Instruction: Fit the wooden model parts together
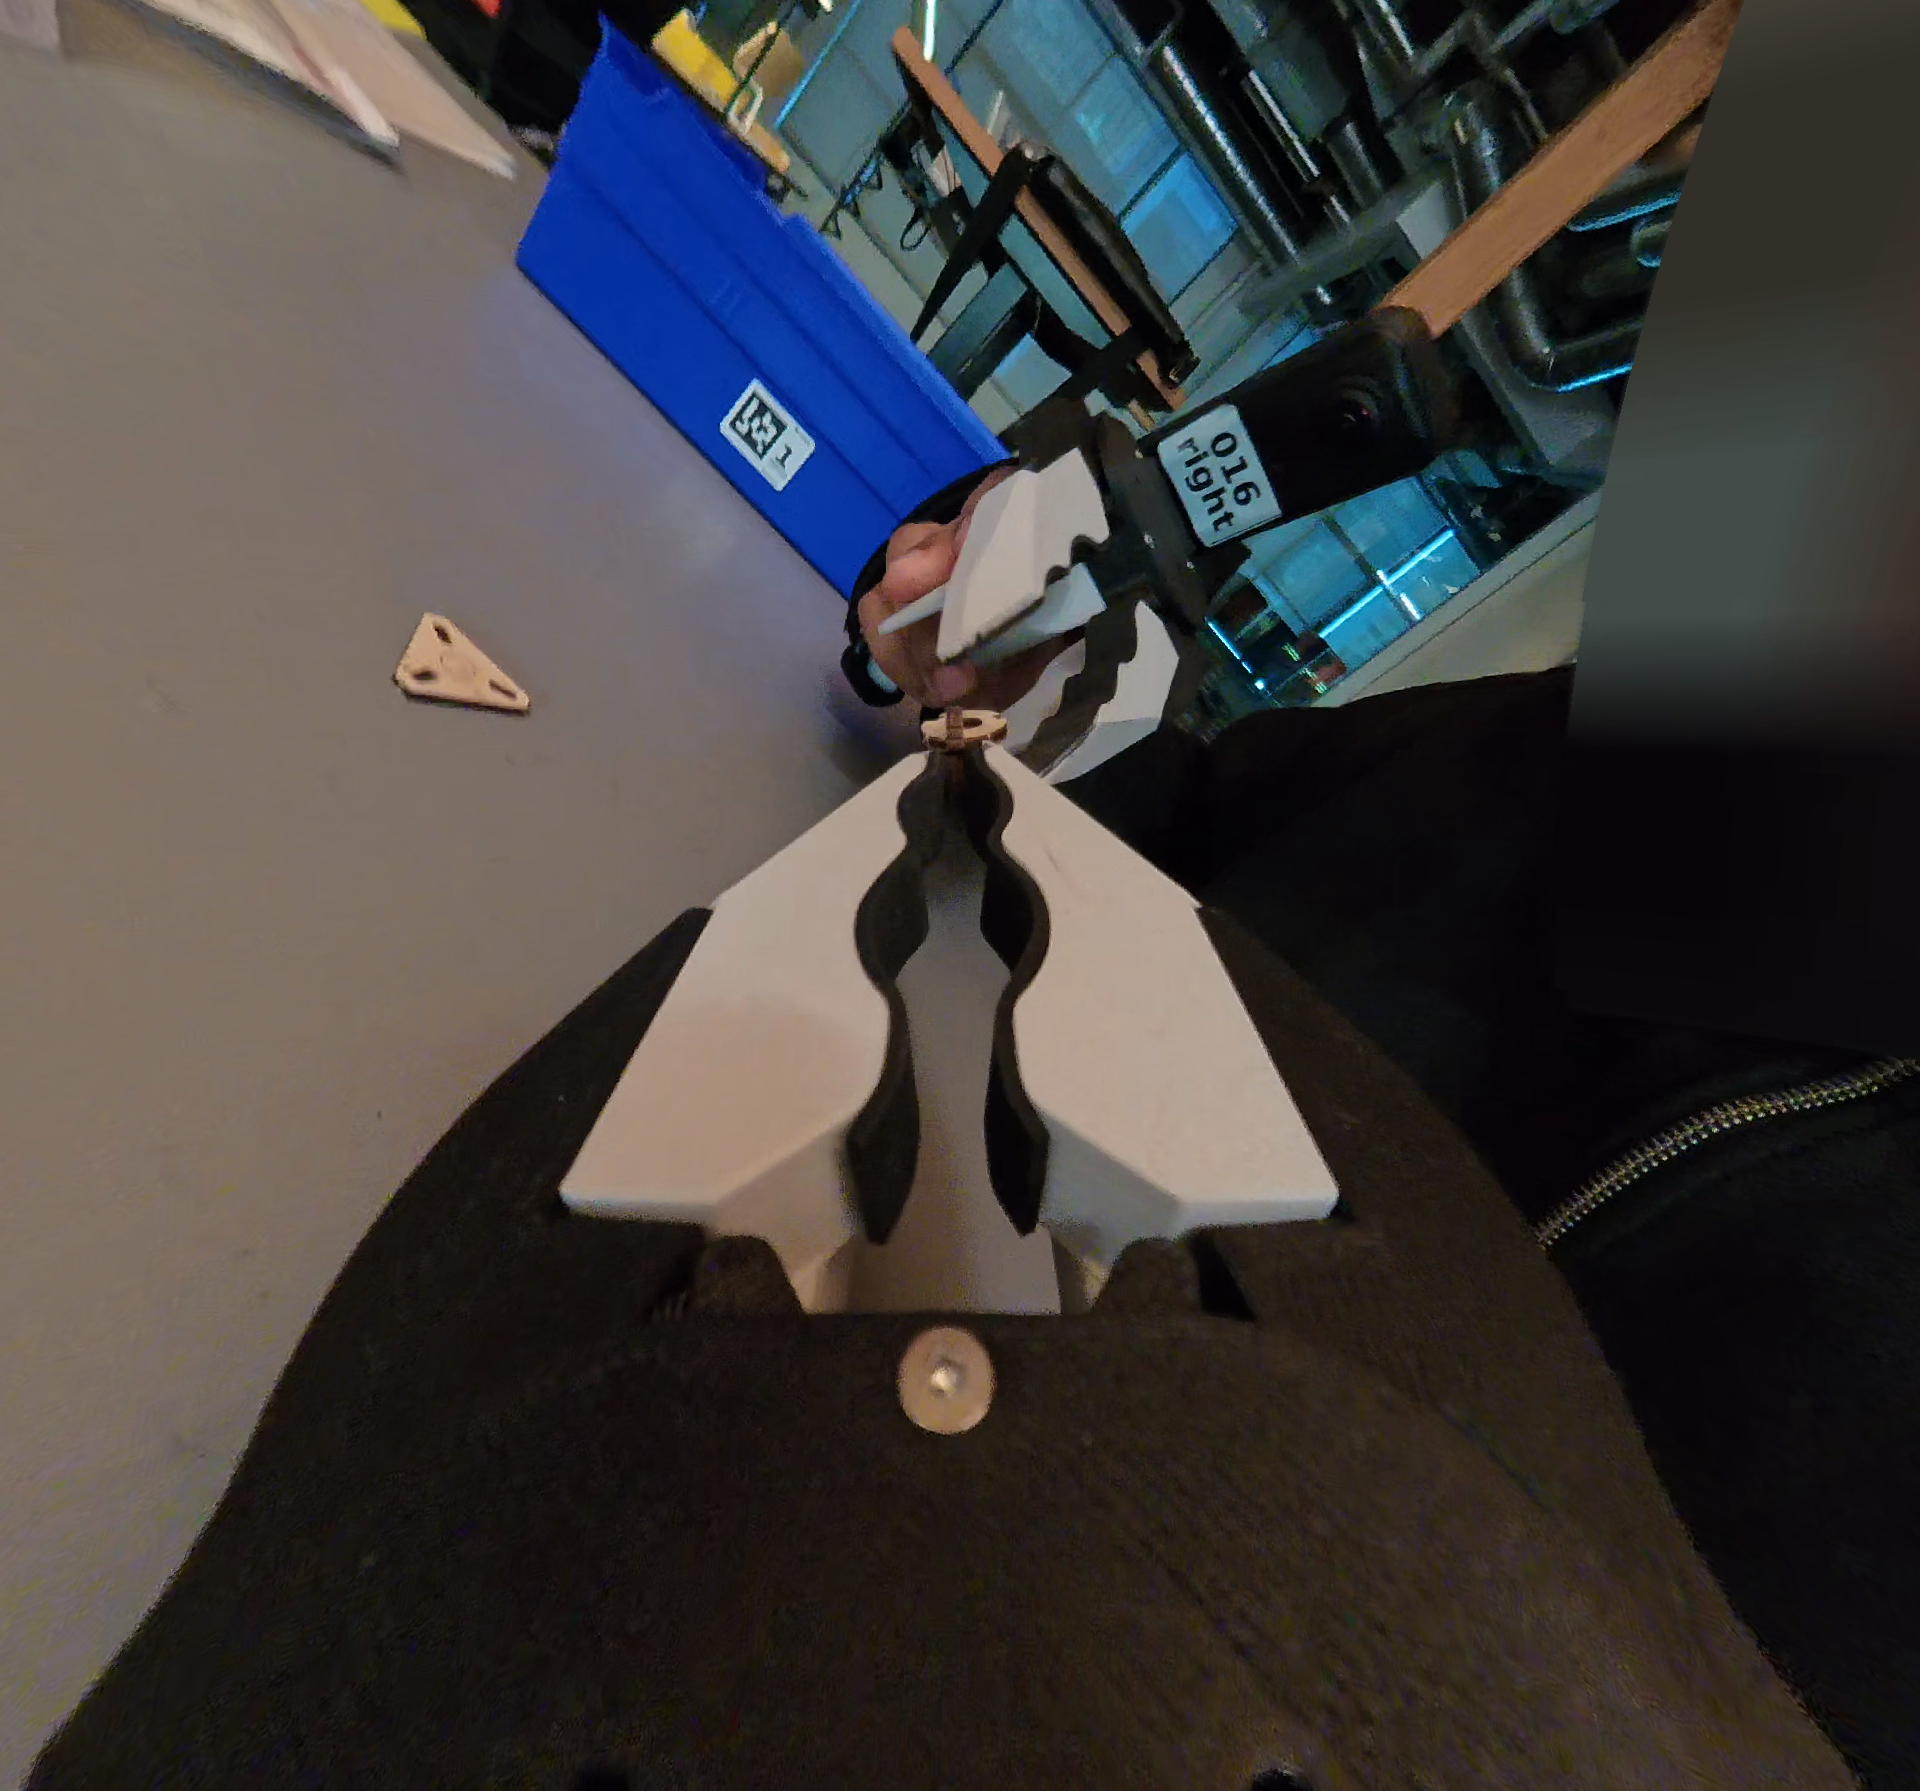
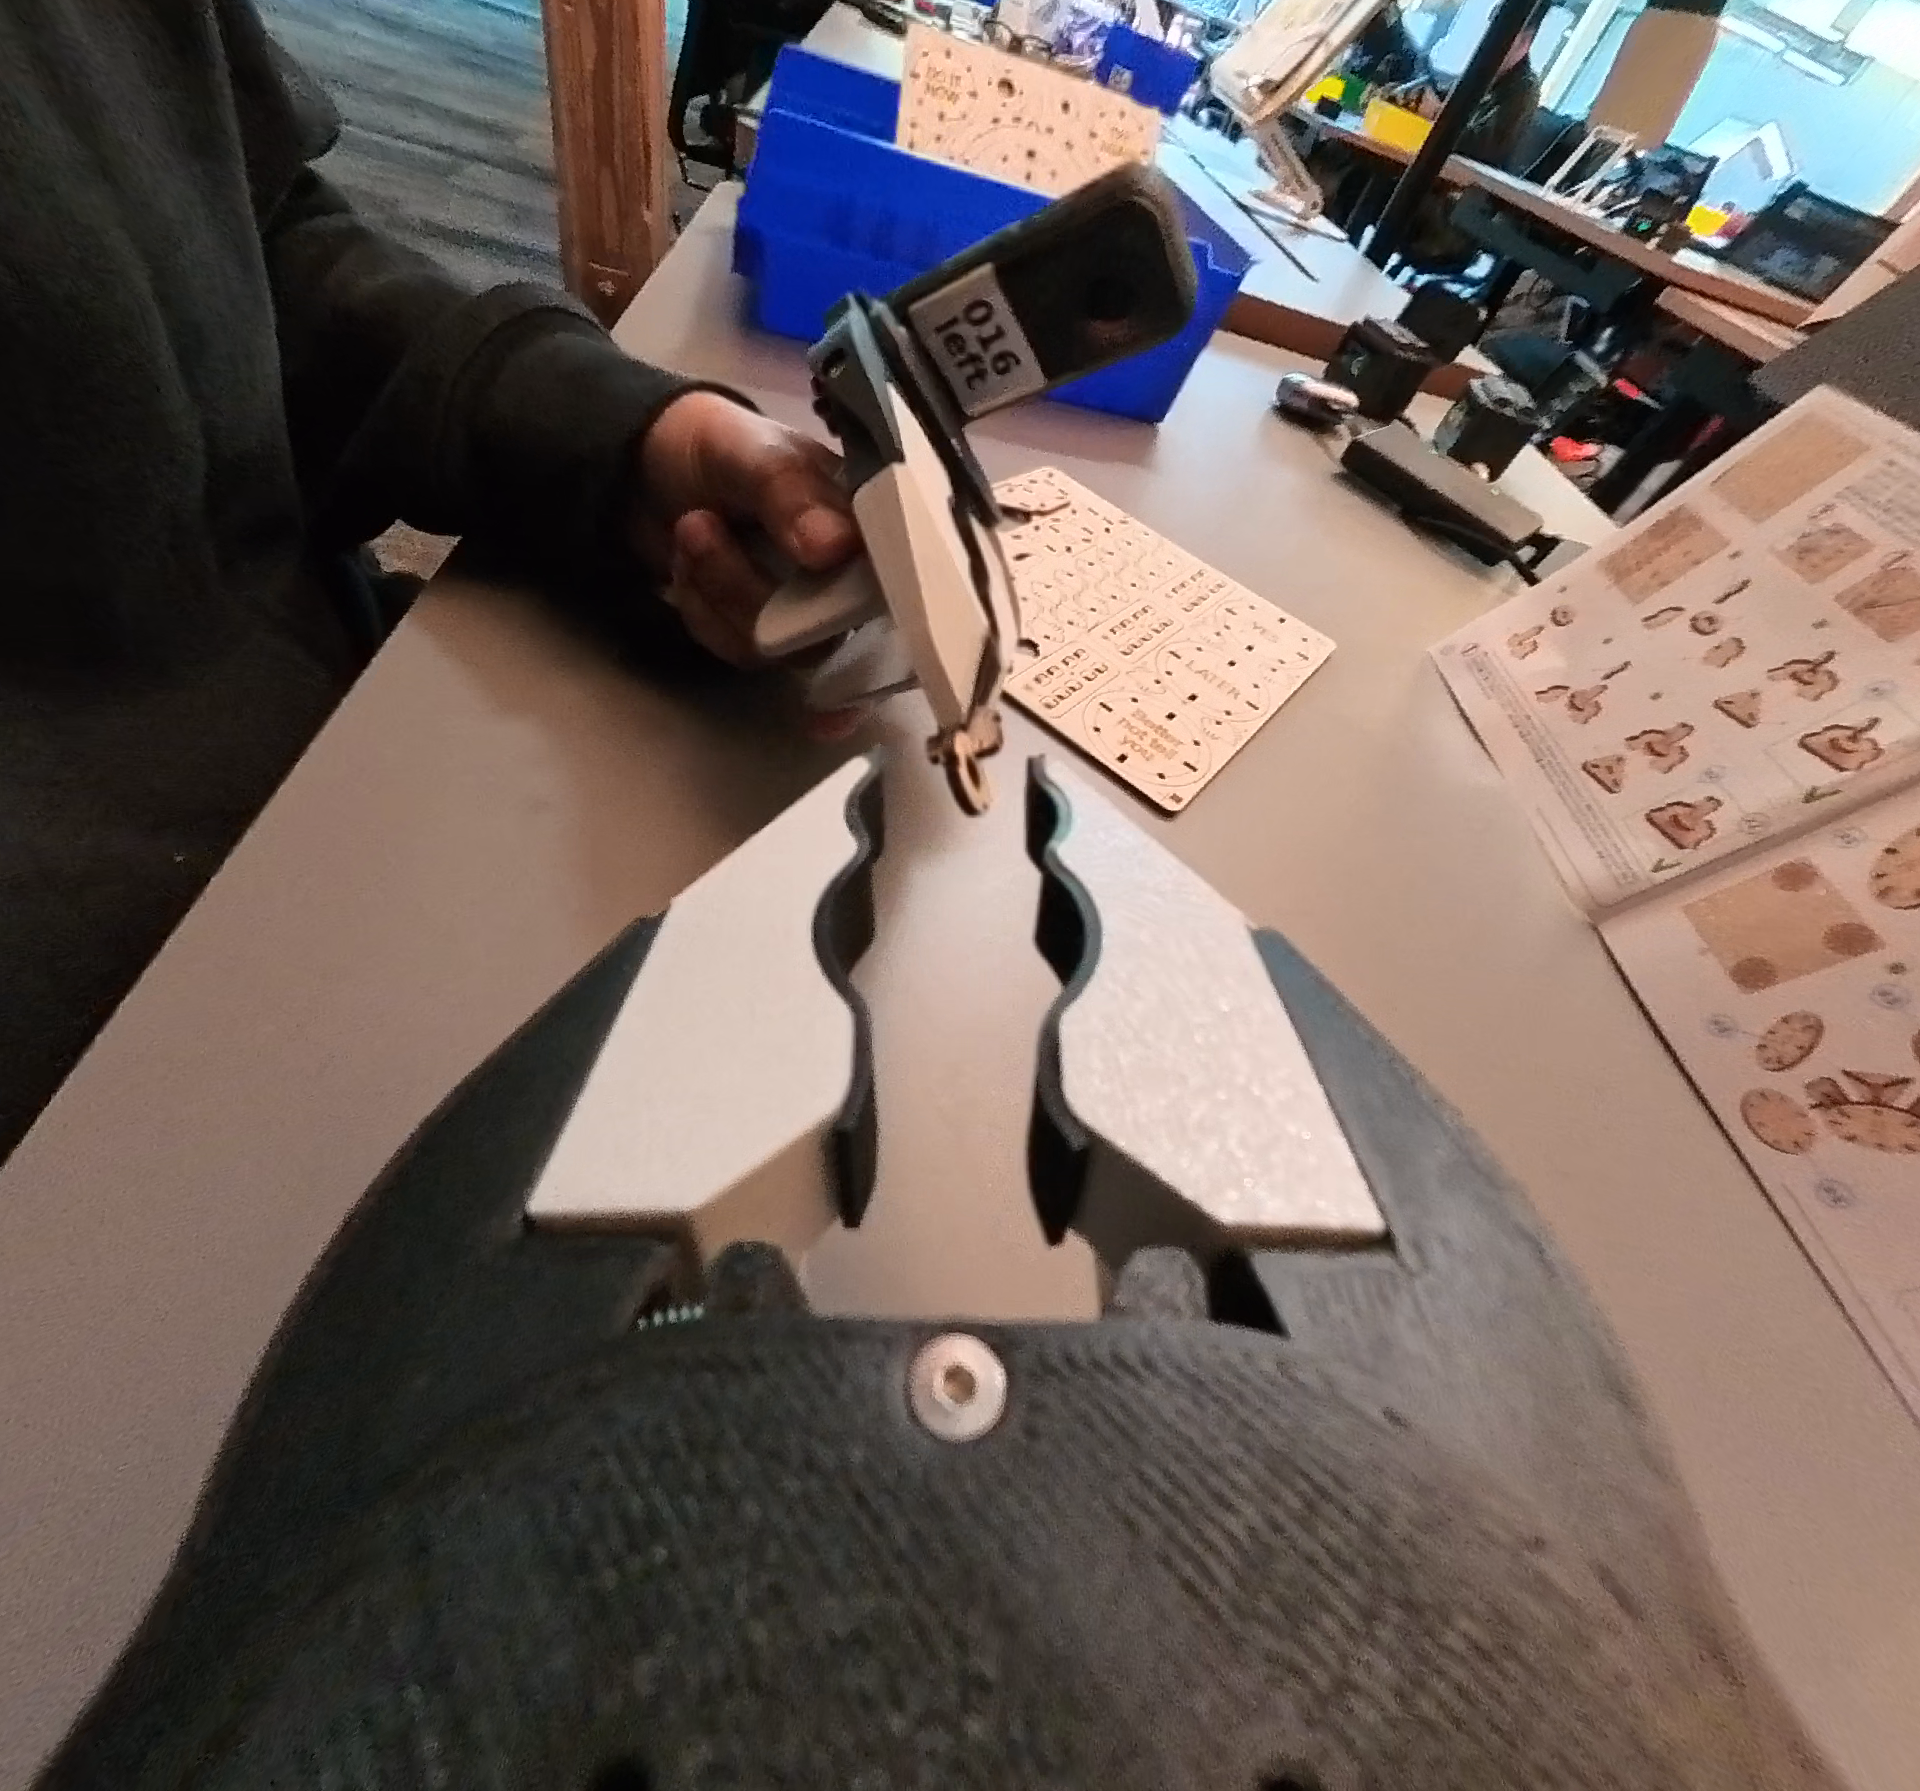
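The left gripper [image 1: 954,767], white-fingered with wavy black pads, is pinched tight on a small pale wooden assembly [image 1: 963,729]: a round laser-cut disc with a centre hole, slotted onto a thin wooden stem that runs down between the pads. Seen from the other side, that same little piece [image 2: 964,762] hangs from the tip of the left gripper [image 2: 956,718], held up in the air above the grey table [image 2: 436,806], and a hand [image 2: 743,536] in a dark sleeve grips the handle. The right gripper [image 2: 954,780] stands with its two fingers spread apart, the wooden disc hanging just at the mouth of the gap without either pad pressing on it, so its grasp is bare. From the left side the right gripper [image 1: 1039,692] shows just beyond the disc, its fingers parted. A flat pale wooden triangle with three slots [image 1: 460,667] lies alone on the table, well off to the side. A thin laser-cut plywood sheet [image 2: 1164,650] with punched-out shapes lies flat just behind the grippers. A blue plastic bin [image 2: 935,224] stands farther back, holding another plywood sheet upright. Printed instruction pages [image 2: 1714,723] with drawings of wooden parts lie spread along the table's far right edge.
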